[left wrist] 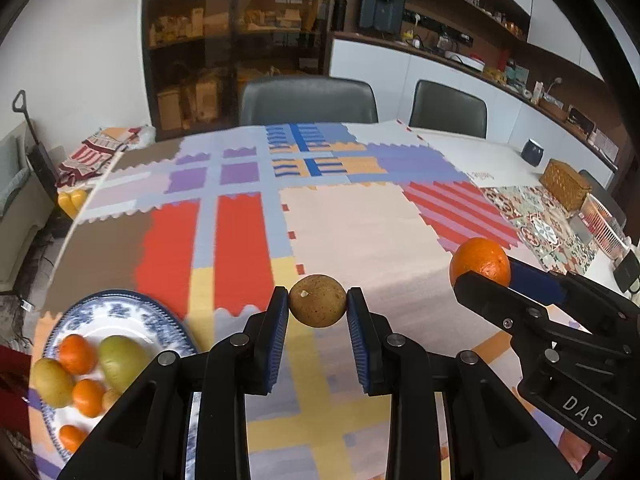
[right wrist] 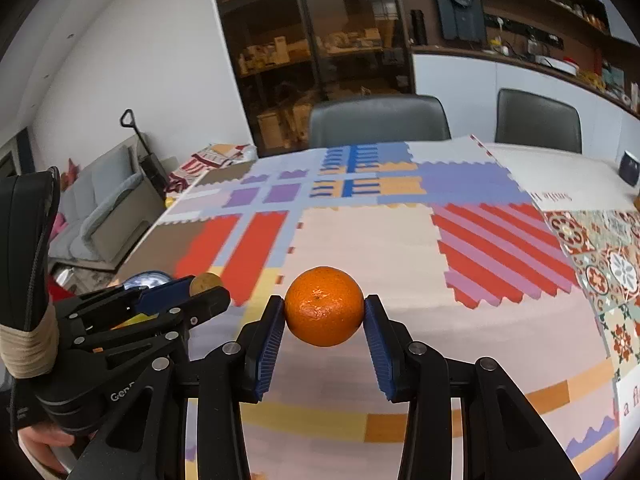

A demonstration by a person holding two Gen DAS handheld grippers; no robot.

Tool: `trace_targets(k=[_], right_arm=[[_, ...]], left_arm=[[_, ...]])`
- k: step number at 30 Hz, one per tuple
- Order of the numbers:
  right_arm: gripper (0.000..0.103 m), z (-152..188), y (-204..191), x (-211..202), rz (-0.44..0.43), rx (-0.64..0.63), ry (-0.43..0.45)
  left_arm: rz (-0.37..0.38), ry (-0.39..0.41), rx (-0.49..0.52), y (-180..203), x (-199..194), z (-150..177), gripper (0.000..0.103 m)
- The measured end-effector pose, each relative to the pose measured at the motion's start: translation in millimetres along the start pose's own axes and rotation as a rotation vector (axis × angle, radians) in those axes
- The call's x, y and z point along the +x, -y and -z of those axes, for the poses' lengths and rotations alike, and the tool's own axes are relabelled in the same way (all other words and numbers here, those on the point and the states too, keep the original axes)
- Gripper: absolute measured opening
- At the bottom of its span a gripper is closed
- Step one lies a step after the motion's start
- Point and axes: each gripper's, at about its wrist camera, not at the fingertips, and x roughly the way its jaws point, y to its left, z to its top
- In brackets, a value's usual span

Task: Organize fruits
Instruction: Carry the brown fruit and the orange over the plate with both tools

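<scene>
Left gripper [left wrist: 317, 306] clamps brown fruit [left wrist: 317, 300] (plate [left wrist: 120, 308] beside); chairs [left wrist: 308, 100] beyond.

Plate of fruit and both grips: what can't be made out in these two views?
- Plate: left wrist view, near half covered by the left gripper; fruit count unsure.
- Plate in right wrist view: only a blurred sliver behind that gripper.
- Brown fruit: kind unclear.
- Orange in the right gripper: underside unseen.
- Counter items: too small.

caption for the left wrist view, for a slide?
Left gripper pinching a small brown fruit above the patchwork tablecloth, fruit plate at lower left.
</scene>
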Motion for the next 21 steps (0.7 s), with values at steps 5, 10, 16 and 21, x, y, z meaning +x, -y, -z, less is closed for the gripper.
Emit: trace_targets(k=[5,10,16,21], right_arm=[[0.042,-2,-19,-13,-0.029,-0.026,0.016],[0.042,-2,-42,-23,-0.060,-0.063,0.023],[0.042,2,-71,-34,-0.097,-0.113,0.021],[0.042,5,-94,-39,-0.129,-0.146,0.017]], left_arm=[[-0.012,0.041,-0.023,-13,-27,4,0.029],[-0.040,0.063,-0.049,-28,-49,14,0.029],[-0.078,0.083,-0.068,-47,-74,28,0.029],[-0.106,0.101,-0.091,-66,-94,41,0.029]])
